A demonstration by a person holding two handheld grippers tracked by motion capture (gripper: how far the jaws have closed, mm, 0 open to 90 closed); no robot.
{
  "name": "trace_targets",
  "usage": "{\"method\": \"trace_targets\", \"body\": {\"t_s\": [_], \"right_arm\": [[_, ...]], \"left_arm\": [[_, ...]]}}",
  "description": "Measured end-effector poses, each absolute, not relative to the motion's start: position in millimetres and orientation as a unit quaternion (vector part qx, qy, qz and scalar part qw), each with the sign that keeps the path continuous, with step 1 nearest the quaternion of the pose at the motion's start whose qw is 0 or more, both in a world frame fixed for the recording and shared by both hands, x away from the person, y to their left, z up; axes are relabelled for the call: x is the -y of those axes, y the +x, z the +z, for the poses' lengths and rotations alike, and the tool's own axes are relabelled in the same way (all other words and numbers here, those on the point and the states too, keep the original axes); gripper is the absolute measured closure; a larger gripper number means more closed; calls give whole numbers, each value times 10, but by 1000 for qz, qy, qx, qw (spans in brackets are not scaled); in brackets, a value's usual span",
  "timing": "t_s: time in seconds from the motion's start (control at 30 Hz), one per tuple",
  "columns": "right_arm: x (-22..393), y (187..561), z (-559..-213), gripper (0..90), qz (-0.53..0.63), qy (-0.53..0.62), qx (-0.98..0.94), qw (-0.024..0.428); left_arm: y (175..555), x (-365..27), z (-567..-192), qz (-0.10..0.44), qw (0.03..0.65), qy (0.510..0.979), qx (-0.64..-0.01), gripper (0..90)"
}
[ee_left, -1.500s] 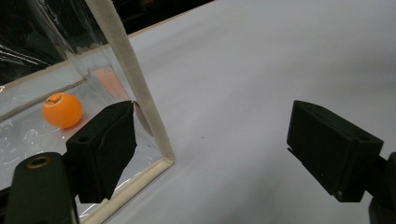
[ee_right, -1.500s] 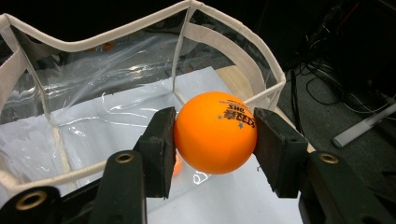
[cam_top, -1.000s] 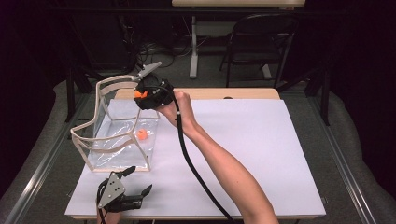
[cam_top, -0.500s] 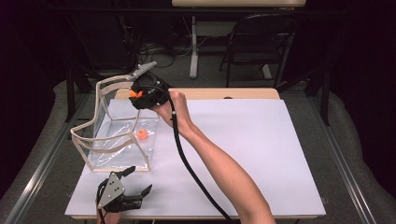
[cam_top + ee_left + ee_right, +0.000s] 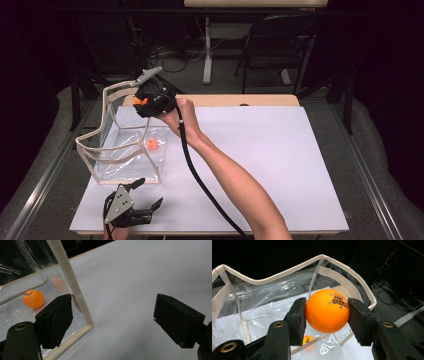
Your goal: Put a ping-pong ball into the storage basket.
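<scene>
Right gripper (image 5: pixel 325 312) pinches orange ping-pong ball (image 5: pixel 327 310), poised above open rim of clear plastic bag (image 5: pixel 125 155). 1 ball (image 5: pixel 307 340) already lies on bag floor, below jaws. Judged: 2nd drop pending. Left gripper (image 5: pixel 120 317) spread, empty, beside bag corner.

The right gripper (image 5: pixel 141 101) is being held up off the table at the far left, its jaws pressing in on something between them. The right hand (image 5: pixel 177 114) is gripping it from behind, with the bare forearm stretching in from the near edge and the cable hanging below. The left gripper (image 5: pixel 145 195) is resting low at the near left, its jaws standing wide apart.
</scene>
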State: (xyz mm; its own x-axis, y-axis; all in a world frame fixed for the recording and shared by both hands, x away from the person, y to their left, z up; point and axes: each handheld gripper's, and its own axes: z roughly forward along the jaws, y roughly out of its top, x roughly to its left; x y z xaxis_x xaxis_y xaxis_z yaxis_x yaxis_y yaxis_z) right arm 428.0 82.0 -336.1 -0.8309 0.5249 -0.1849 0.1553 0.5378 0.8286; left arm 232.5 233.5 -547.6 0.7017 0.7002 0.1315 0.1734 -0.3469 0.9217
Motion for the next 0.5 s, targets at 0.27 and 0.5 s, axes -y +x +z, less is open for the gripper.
{"method": "trace_targets", "body": {"t_s": [0.27,0.5], "right_arm": [[-867,4291,-3371,506,440,200,-850,209],[-902,4303,-3396,506,442,200,-849,208]], "left_arm": [[2324,-2340,-5474,266,497,777,-280,157],[2323,-2343,-5473,266,497,777,-280,157]]}}
